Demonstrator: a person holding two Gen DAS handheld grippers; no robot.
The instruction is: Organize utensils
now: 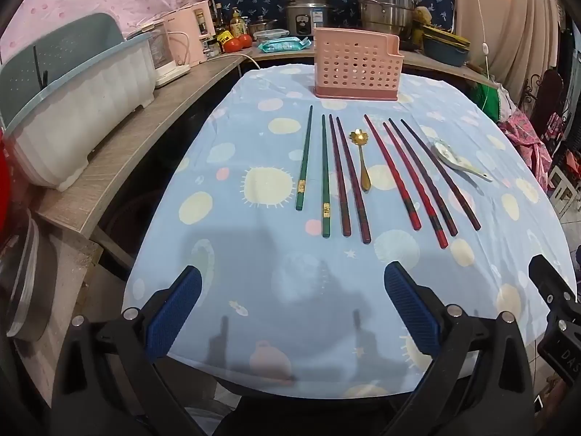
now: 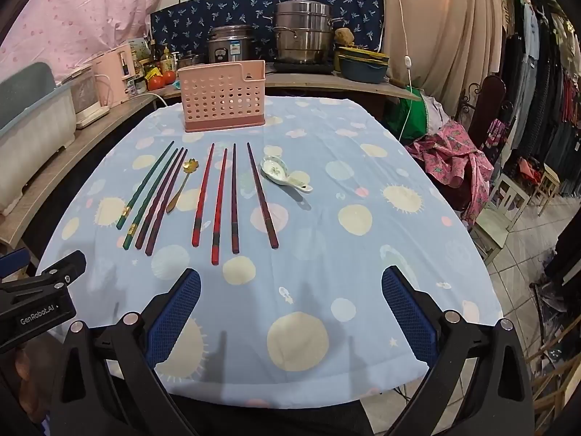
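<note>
Hovering above the near edge of the desk (image 1: 490,196), the left gripper (image 1: 292,290) has its jaws spread wide with nothing between them; the right gripper (image 2: 290,290) hangs beside it the same way, jaws apart and empty. On the side of the left gripper's black body, seen from the right wrist view, white lettering reads "GenRobot.AI". In the left wrist view the right gripper's body shows only the letters "DAS" at the frame edge.

The utensils lie in a row on the blue spotted tablecloth (image 1: 254,247): two green chopsticks (image 1: 304,165) with gold bands, two dark maroon chopsticks (image 1: 346,178), a gold flower-bowled spoon (image 1: 362,160), two red-and-black chopsticks (image 1: 403,178), two dark purple chopsticks (image 1: 435,174) and a white ceramic spoon (image 1: 457,161) with a painted bowl. Behind them stands an upright pink perforated holder (image 1: 357,63), empty from what shows.

On the counter behind, a rice cooker (image 1: 308,18) carries a blue label too small to read.
</note>
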